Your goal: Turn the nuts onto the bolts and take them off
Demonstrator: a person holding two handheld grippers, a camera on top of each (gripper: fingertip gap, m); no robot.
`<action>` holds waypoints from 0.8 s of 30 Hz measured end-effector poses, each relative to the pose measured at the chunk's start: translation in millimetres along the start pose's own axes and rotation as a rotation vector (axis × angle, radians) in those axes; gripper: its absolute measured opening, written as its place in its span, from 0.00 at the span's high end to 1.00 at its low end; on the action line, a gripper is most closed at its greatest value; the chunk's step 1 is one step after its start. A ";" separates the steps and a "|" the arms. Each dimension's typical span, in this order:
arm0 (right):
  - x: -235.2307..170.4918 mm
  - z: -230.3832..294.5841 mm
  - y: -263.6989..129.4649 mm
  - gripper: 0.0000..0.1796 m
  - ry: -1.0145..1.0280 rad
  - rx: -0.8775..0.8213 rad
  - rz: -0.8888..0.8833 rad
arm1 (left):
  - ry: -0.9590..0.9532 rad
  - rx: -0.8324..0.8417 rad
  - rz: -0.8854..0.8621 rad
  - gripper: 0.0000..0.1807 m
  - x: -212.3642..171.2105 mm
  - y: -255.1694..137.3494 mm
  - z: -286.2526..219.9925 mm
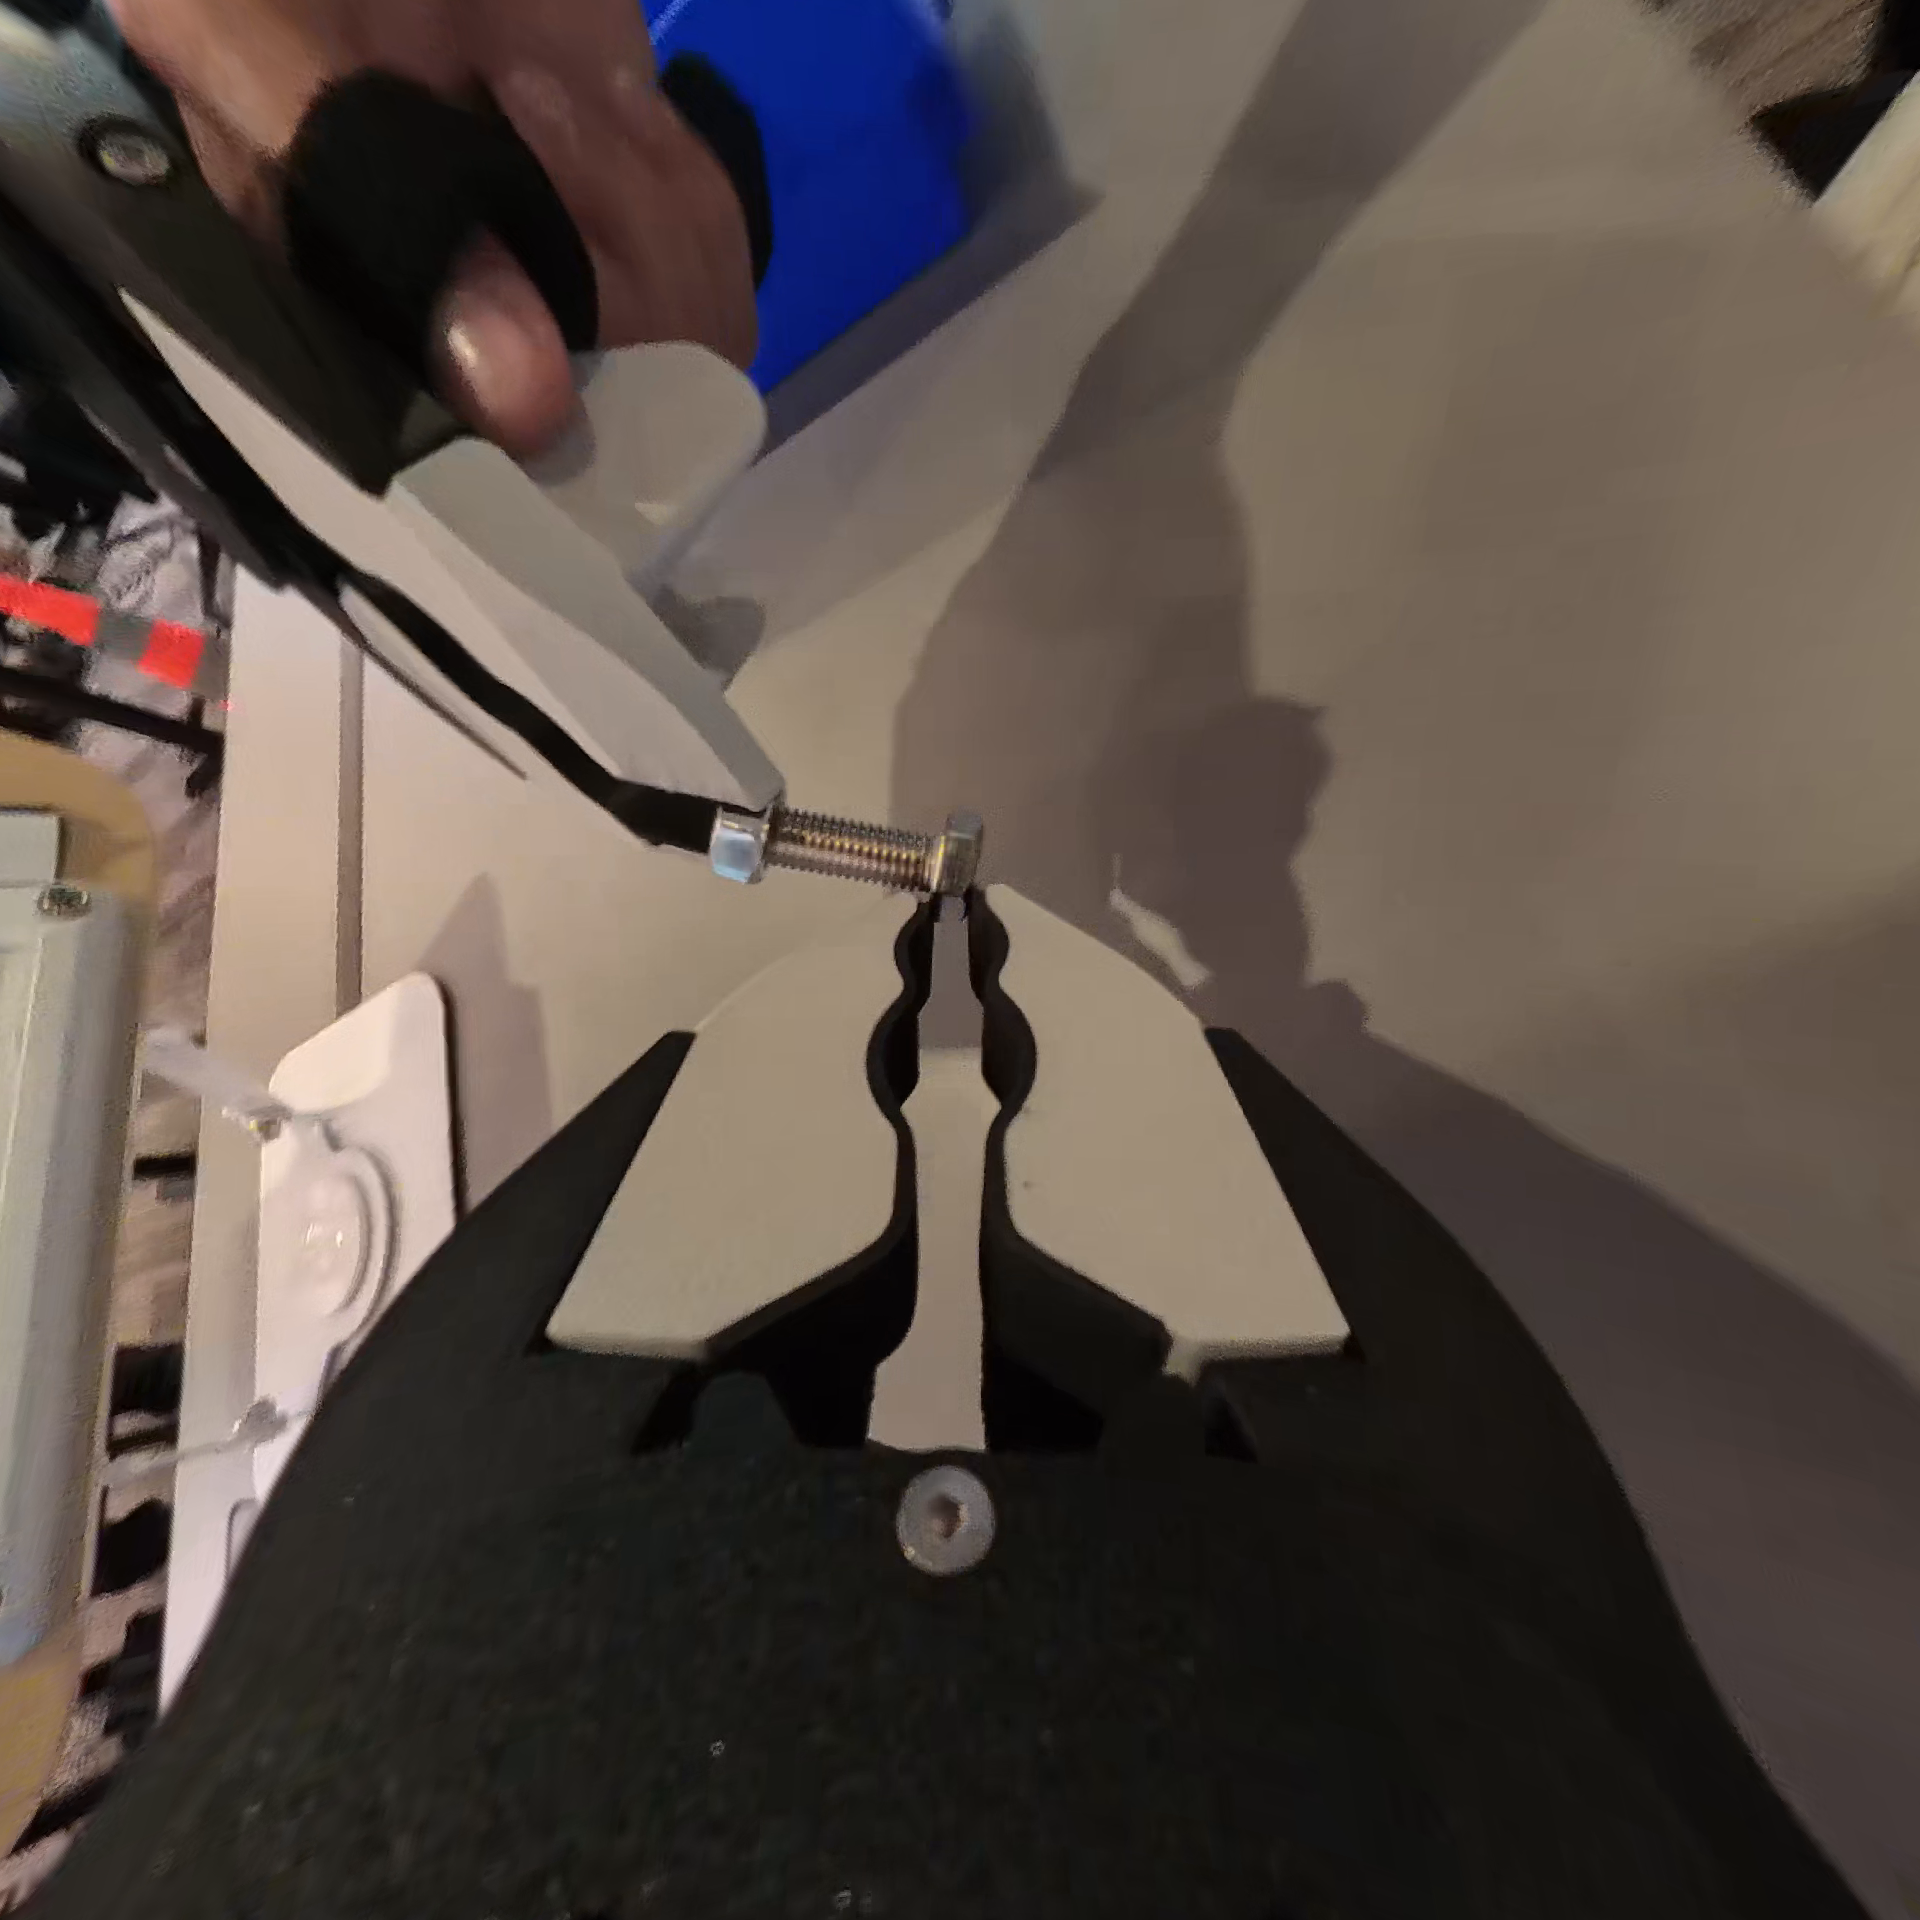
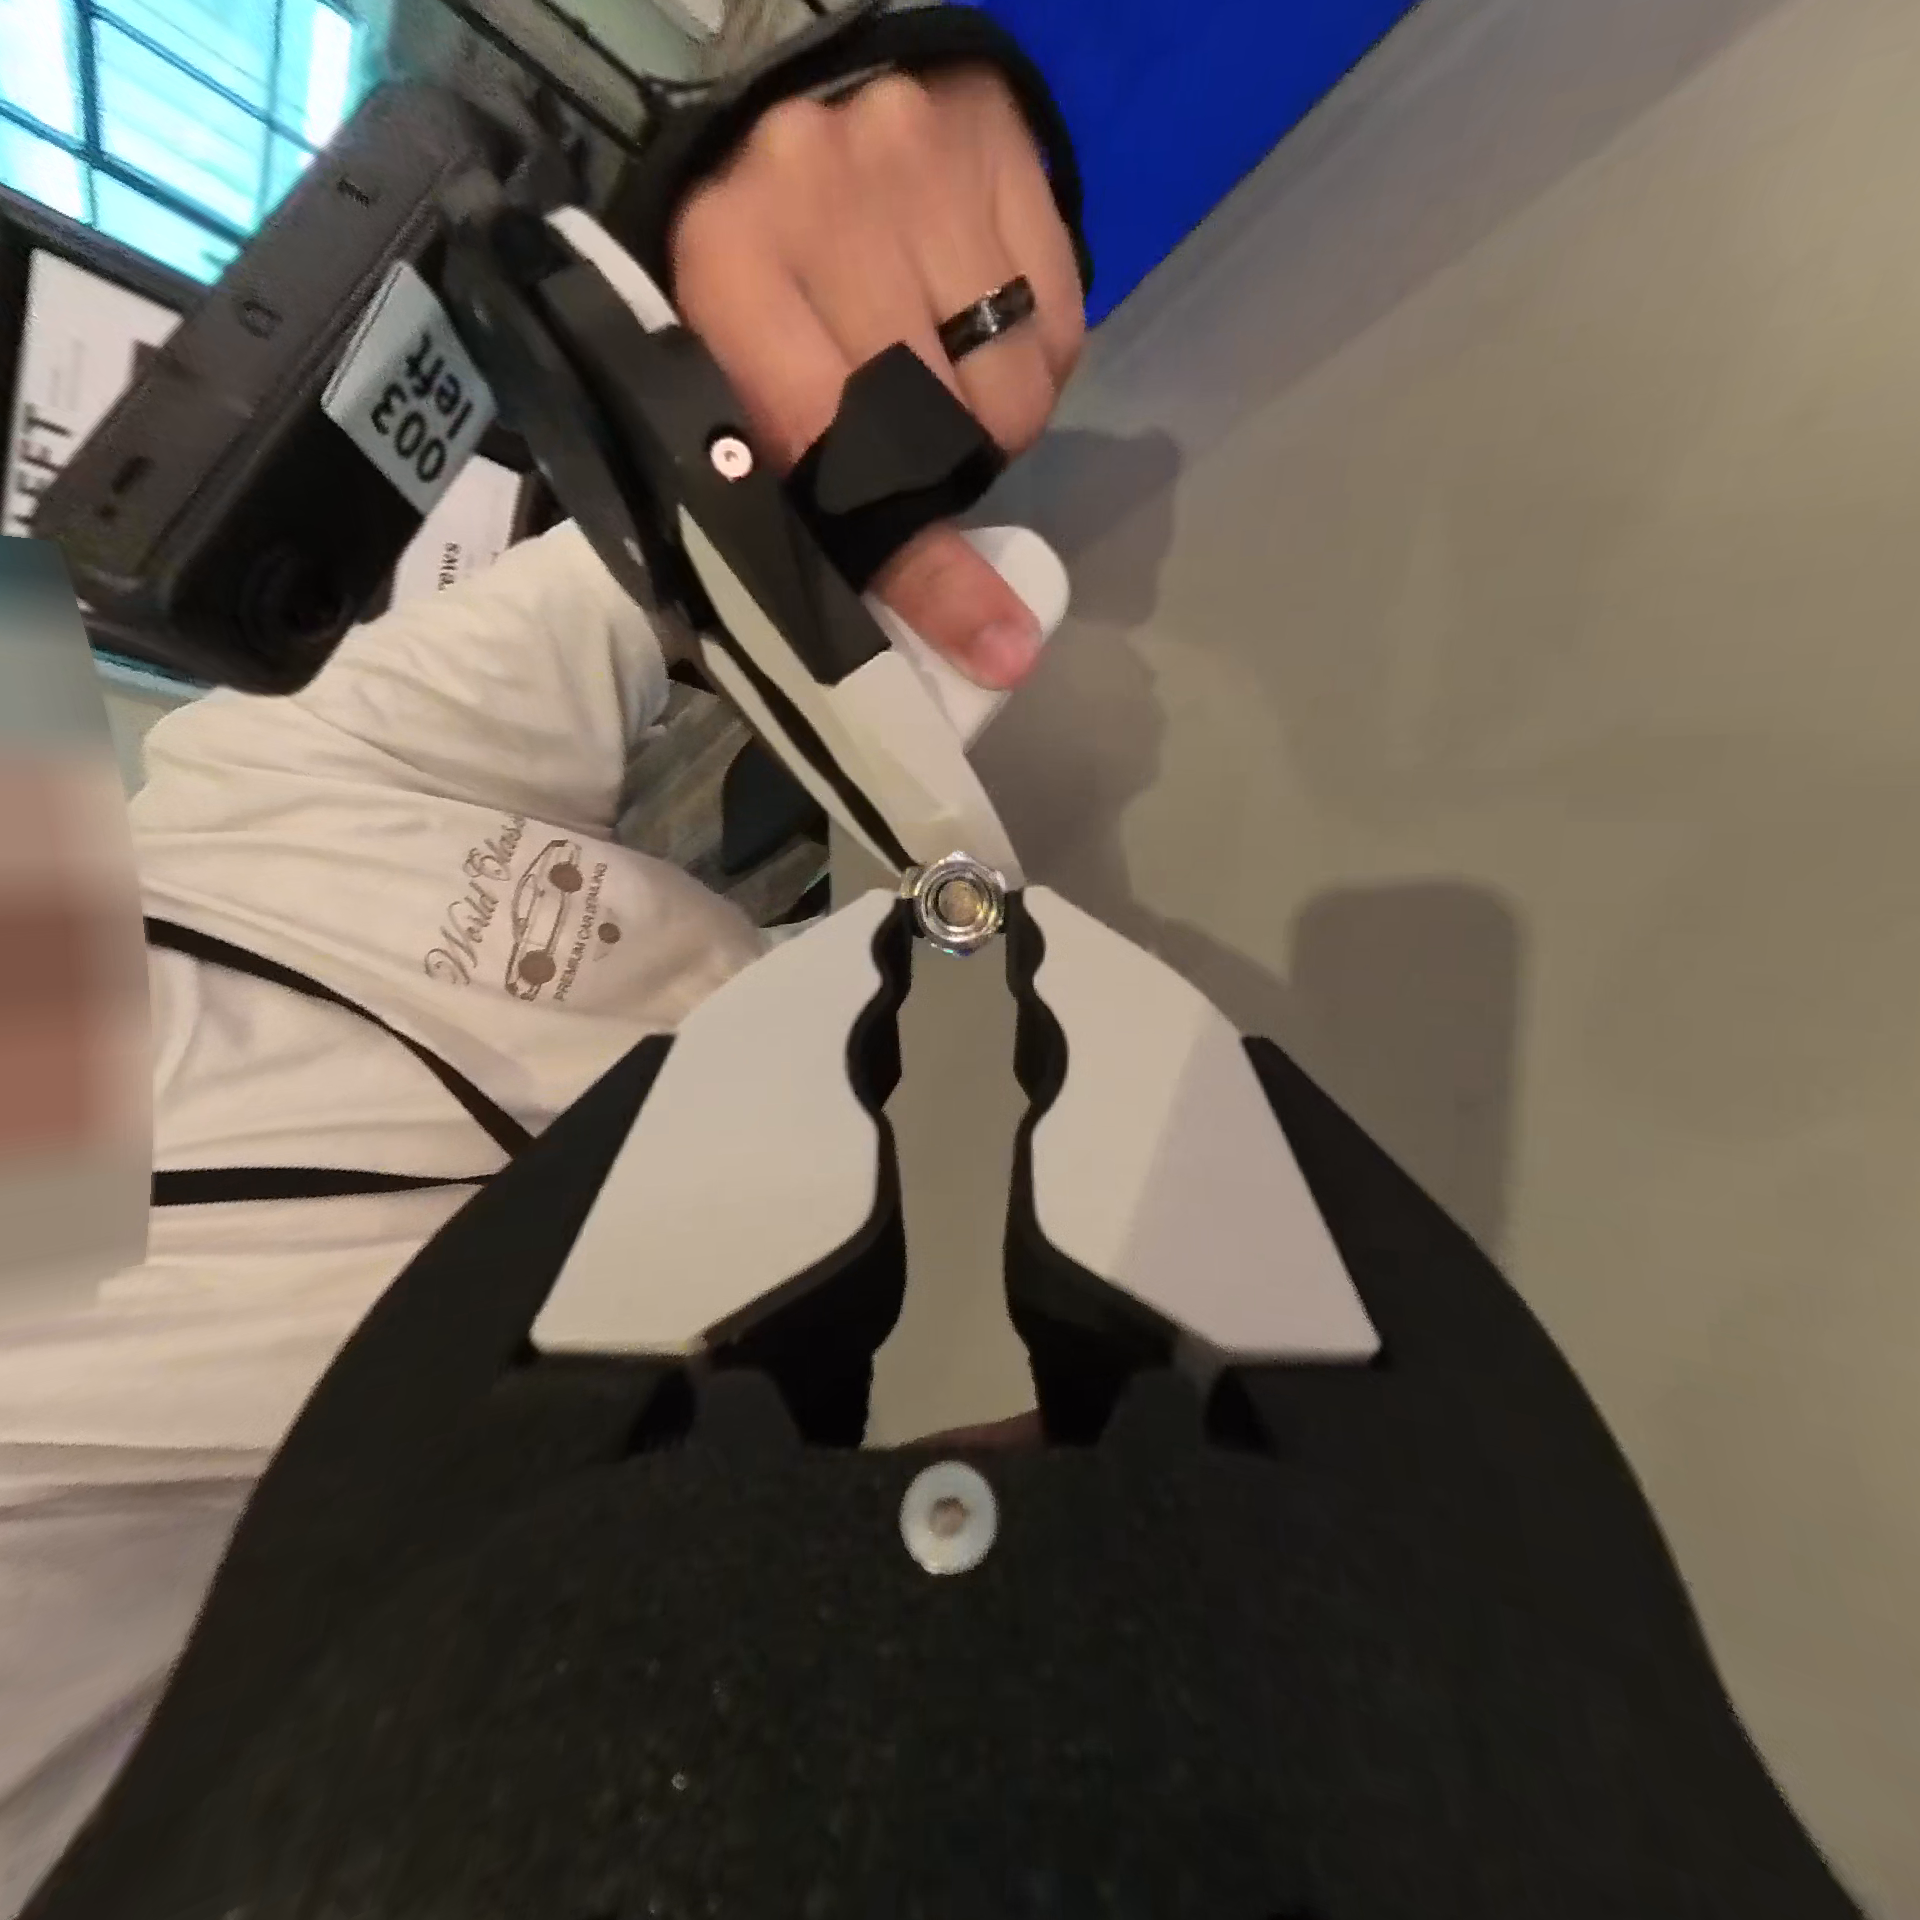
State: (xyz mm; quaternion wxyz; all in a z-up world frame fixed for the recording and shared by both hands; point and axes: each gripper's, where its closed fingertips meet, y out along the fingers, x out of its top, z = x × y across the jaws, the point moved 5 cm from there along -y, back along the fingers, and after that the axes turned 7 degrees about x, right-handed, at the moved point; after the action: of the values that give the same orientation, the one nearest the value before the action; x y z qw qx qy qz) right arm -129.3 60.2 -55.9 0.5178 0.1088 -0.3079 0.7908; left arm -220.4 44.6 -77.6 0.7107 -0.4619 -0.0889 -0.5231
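A silver bolt (image 1: 847, 847) is held level above the grey table (image 1: 1507, 675). My left gripper (image 1: 951, 902) is shut on the bolt's hex head (image 1: 964, 836). A silver nut (image 1: 740, 844) sits on the far end of the thread. My right gripper (image 1: 750, 823) comes in from the upper left and is shut on that nut. In the right wrist view, my right gripper (image 2: 958, 914) clamps the nut (image 2: 940, 883) end-on, with the bolt's tip (image 2: 961, 902) showing in its middle. The left gripper (image 2: 961, 836) reaches down from above behind the nut.
A blue object (image 1: 862, 187) stands at the back of the table. A white tray-like piece (image 1: 358, 1132) lies at the table's left edge. In the right wrist view a person in a white shirt (image 2: 364, 935) is close on the left. My two grippers' fingertips are within a few centimetres of each other.
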 end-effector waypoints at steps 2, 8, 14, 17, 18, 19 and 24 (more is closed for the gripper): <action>2.7 1.5 0.6 0.91 -0.027 -0.016 -0.017 | -0.013 0.013 -0.015 0.96 -1.0 -1.4 1.1; 8.0 8.4 -5.8 0.91 -0.117 0.049 -0.135 | -0.117 0.045 -0.151 0.96 1.9 -10.4 10.1; 12.3 8.3 -11.1 0.91 -0.164 0.096 -0.226 | -0.238 0.037 -0.234 0.89 2.7 -13.0 16.9; 17.3 5.8 -15.8 0.91 -0.178 0.116 -0.278 | -0.310 0.032 -0.252 0.83 0.2 -13.3 21.7; 18.6 4.9 -16.6 0.91 -0.185 0.120 -0.289 | -0.334 0.030 -0.244 0.80 -2.1 -11.9 22.5; 20.3 4.4 -17.6 0.91 -0.194 0.126 -0.305 | -0.358 0.022 -0.231 0.76 -4.8 -9.7 22.9; 22.2 -1.2 -11.9 0.91 -0.268 0.038 -0.281 | -0.495 0.028 -0.220 0.71 -14.4 0.8 29.3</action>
State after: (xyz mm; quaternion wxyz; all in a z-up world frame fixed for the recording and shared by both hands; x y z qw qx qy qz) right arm -128.3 80.8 -41.4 0.5751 0.2648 -0.3409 0.6949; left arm -215.6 76.1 -70.5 0.6127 -0.5535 -0.3169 -0.4668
